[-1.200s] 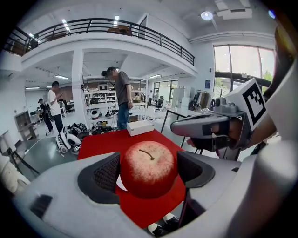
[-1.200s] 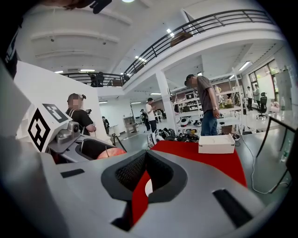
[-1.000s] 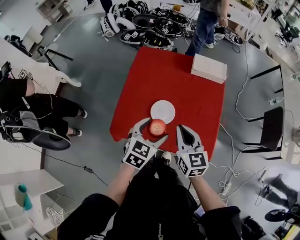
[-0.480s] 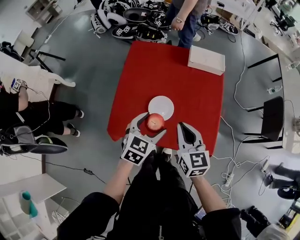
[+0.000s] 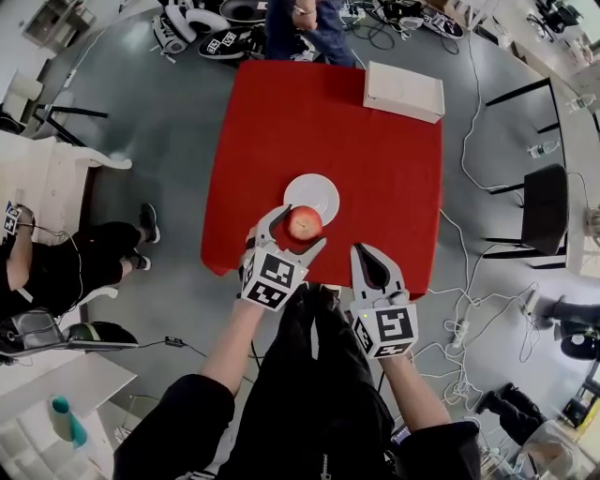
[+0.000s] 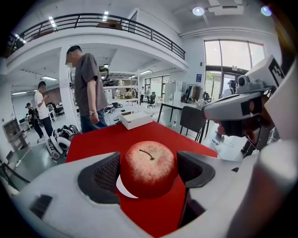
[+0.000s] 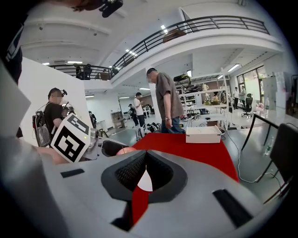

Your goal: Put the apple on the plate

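Note:
A red apple [image 5: 304,223] with a pale speckled top and a short stem is clamped in my left gripper [image 5: 291,230]. From the left gripper view the apple [image 6: 148,168] fills the gap between the two dark pads, held above the red table. The white plate [image 5: 313,194] lies on the red tablecloth just beyond the apple; in the left gripper view only a sliver of the plate [image 6: 122,188] shows under the fruit. My right gripper [image 5: 368,263] hangs at the table's near edge, jaws pressed together with nothing between them. A slice of plate [image 7: 145,181] shows through its narrow slit.
The red table [image 5: 366,159] carries a white box [image 5: 403,91] at its far right corner. A person [image 5: 298,26] stands at the far edge. Helmets and gear [image 5: 202,28] lie on the floor beyond. A black chair [image 5: 542,220] stands to the right, cables [image 5: 461,309] trail nearby.
My left gripper has carried the apple forward, toward the plate's near rim. The person at the far side walked left along the table edge. The right gripper stayed about where it was.

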The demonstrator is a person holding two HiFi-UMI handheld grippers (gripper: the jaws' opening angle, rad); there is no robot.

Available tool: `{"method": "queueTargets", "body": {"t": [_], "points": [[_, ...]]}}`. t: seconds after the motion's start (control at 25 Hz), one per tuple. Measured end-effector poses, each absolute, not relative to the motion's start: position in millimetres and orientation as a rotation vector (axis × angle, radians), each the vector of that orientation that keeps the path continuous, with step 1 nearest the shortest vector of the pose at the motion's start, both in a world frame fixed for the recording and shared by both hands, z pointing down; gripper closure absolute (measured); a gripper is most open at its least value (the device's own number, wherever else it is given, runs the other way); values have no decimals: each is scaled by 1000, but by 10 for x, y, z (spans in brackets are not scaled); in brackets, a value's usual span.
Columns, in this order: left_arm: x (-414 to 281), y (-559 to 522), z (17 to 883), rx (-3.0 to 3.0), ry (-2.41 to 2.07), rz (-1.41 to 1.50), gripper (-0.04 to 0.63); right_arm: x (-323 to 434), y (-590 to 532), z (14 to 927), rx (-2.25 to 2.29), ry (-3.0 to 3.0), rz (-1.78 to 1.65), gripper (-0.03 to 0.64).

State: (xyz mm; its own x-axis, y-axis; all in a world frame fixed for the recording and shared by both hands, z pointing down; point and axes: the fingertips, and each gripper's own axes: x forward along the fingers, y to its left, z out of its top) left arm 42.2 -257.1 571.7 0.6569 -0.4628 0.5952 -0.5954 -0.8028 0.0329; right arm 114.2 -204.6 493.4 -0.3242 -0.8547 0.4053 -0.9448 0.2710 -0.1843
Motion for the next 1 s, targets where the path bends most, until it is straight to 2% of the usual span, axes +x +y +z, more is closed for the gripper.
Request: {"method": "queueTargets", "body": {"t": [1.0], "points": [[638, -3170, 6577, 2626, -856, 873, 215, 1189, -1891, 5524, 1650, -2224, 698, 606]]}}
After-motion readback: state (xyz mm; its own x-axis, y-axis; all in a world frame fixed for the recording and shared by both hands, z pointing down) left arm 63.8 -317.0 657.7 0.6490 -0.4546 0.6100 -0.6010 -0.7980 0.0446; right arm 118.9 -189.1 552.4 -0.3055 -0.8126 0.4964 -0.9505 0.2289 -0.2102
